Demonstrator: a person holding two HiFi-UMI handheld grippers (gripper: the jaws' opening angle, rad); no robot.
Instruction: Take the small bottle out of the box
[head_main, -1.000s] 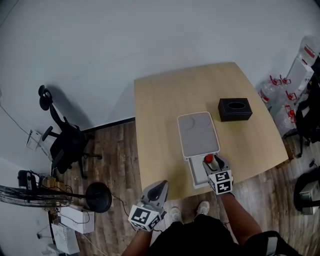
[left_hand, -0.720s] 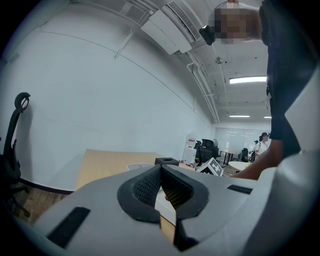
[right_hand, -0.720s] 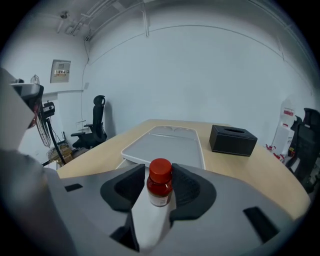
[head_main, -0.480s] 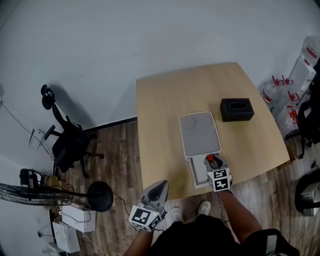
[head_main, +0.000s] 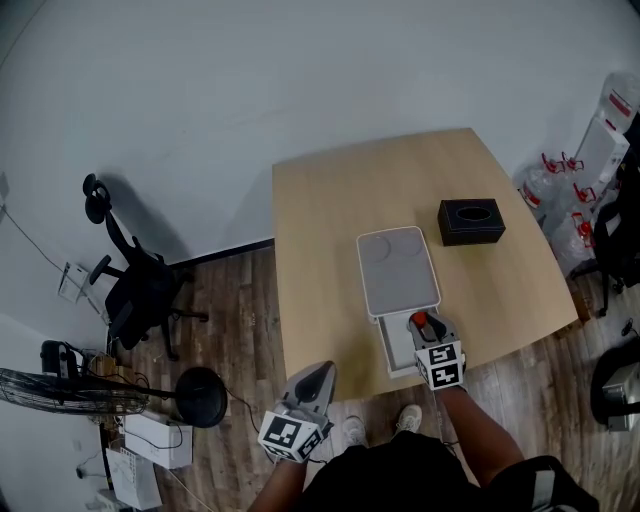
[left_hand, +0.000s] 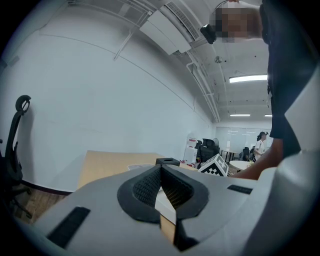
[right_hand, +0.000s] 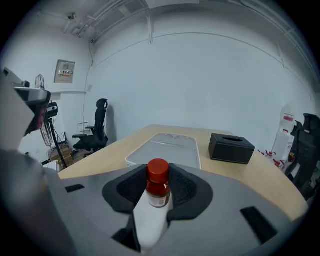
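Note:
A small bottle (right_hand: 158, 186) with a red cap (head_main: 418, 320) and a white body stands upright between the pads of my right gripper (head_main: 421, 326). Its jaws have just been closing, and both pads now press on the bottle. The gripper is over the open near end of the white box (head_main: 390, 352), whose lid (head_main: 398, 270) lies slid back over the far part. The lid (right_hand: 165, 148) shows beyond the bottle in the right gripper view. My left gripper (head_main: 318, 374) hangs off the table's near left edge, shut (left_hand: 161, 169) with nothing in it.
A black tissue box (head_main: 470, 220) sits on the wooden table (head_main: 330, 220) to the right of the white box. An office chair (head_main: 135, 290) and a fan base (head_main: 200, 395) stand on the floor to the left. Water jugs (head_main: 590, 160) are stacked at the far right.
The right gripper's jaws look narrower around the red-capped bottle than a second ago. Both hands stay nearly where they were.

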